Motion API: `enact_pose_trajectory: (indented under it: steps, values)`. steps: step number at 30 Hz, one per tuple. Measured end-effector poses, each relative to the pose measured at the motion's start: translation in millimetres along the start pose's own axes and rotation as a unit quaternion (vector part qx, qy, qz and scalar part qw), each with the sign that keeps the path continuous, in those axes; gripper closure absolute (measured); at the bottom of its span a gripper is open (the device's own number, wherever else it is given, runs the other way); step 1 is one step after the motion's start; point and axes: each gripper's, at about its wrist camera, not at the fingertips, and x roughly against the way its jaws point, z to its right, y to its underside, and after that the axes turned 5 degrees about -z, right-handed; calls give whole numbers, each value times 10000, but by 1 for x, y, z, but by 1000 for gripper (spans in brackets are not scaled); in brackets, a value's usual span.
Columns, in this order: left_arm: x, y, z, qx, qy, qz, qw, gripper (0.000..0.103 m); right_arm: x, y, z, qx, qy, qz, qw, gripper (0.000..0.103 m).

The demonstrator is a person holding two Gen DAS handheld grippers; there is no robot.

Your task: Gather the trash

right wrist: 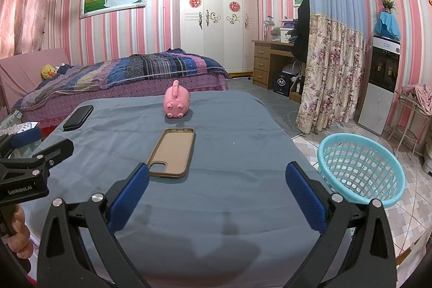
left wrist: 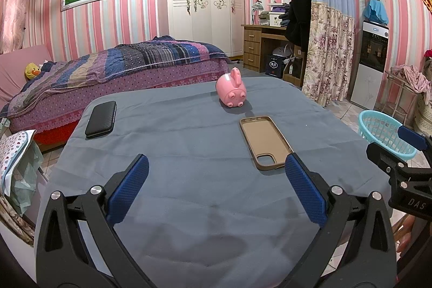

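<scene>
Both claws, left [left wrist: 216, 188] and right [right wrist: 217, 190], hover spread and empty over the tabletop [left wrist: 189, 142]. Nearest candidate: phone case [right wrist: 172, 153]; basket [right wrist: 361, 169] stands on the floor, right. Approach low, pinching across the case's narrow width.

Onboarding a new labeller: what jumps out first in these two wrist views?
Probably the pink plastic pig-shaped toy lying tipped over at the far middle of the blue-grey cloth-covered table. Next, the tan empty phone case lying open-side up nearer the cameras, and the black rectangular case at the far left edge. A turquoise plastic lattice basket stands on the tiled floor right of the table; both tongs are open, empty.
</scene>
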Motion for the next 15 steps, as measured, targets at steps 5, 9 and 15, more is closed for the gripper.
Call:
enact_pose_trajectory:
  steps: [5,9,15]
  values:
    - [0,0,0,4,4,-4,10000,5,-1,0,0,-3,-1,-2,10000,4]
    - [0,0,0,1,-1,-2,10000,5,0,0,0,5,1,5,10000,5]
    - [0,-1,1,-6,1,-5,10000,5,0,0,0,-5,4,0,10000,4]
